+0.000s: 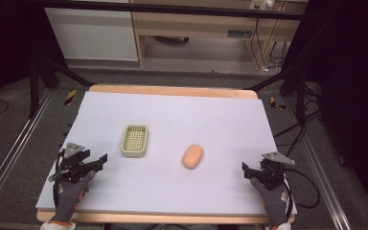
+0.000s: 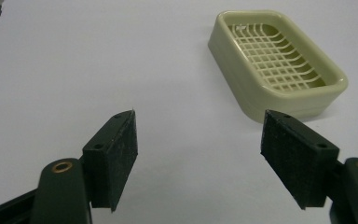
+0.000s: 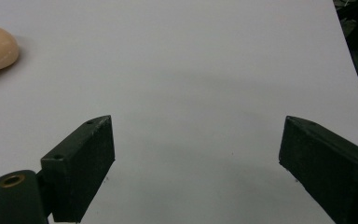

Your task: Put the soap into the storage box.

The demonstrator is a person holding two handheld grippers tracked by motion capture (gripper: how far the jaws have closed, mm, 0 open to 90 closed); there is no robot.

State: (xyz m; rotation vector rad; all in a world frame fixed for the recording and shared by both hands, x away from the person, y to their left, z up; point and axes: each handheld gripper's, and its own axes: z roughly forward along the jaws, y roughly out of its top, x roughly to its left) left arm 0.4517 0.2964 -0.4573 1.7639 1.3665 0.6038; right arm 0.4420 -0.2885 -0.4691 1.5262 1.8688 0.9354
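Both grippers are waiting at the table's [image 1: 172, 191] near edge: left gripper [image 1: 103, 159] by the left corner, right gripper [image 1: 245, 168] by the right, jaws gaping, gripping nothing. Soap dish [image 1: 135, 140] is sitting left of centre, soap bar [image 1: 192, 156] just right of it.

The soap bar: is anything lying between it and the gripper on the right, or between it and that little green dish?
Nothing visible. Bare white table separates the soap bar from the open right gripper, and from the soap dish.
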